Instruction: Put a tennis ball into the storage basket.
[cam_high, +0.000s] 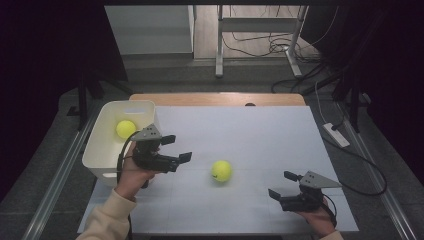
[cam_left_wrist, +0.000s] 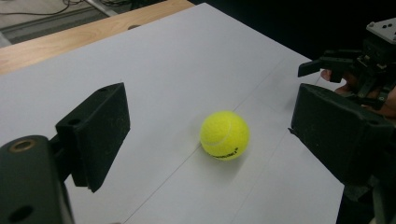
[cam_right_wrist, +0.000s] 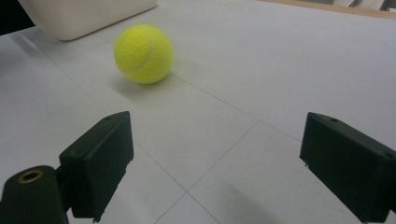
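Tabletop (cam_high: 240, 127): 1, covered by a pale grey sheet marked with thin grid lines; a strip of bare wood shows along the far edge. It carries everything listed below.

Bin (cam_high: 102, 150): 1, white plastic, open-topped, standing at the left edge of the tabletop, beside the left hand.

Tongs: 2 pairs, black, each held in a person's hand.
- Left tongs (cam_high: 177, 148): near the bin, pointed toward the loose ball. Jaws stand wide apart with nothing between them; in the left gripper view the ball lies ahead of the gap, clear of both jaws.
- Right tongs (cam_high: 282, 184): near the front right of the tabletop, well apart from the ball. Jaws stand wide apart and hold nothing; in the right gripper view the ball lies farther off, up and to the left, with the bin's corner behind it.

Tennis balls: 2, yellow-green.
- Loose ball (cam_high: 221, 171): resting on the tabletop between the 2 pairs of tongs, nearer the left pair, touched by neither. Dark print shows low on its side in the left gripper view.
- Ball in the bin (cam_high: 125, 128): lying inside the bin, toward its far end.

Room: dim, with dark surroundings at both sides; grey floor beyond the tabletop, a metal frame on legs, loose cables, 1 white power strip at the right.
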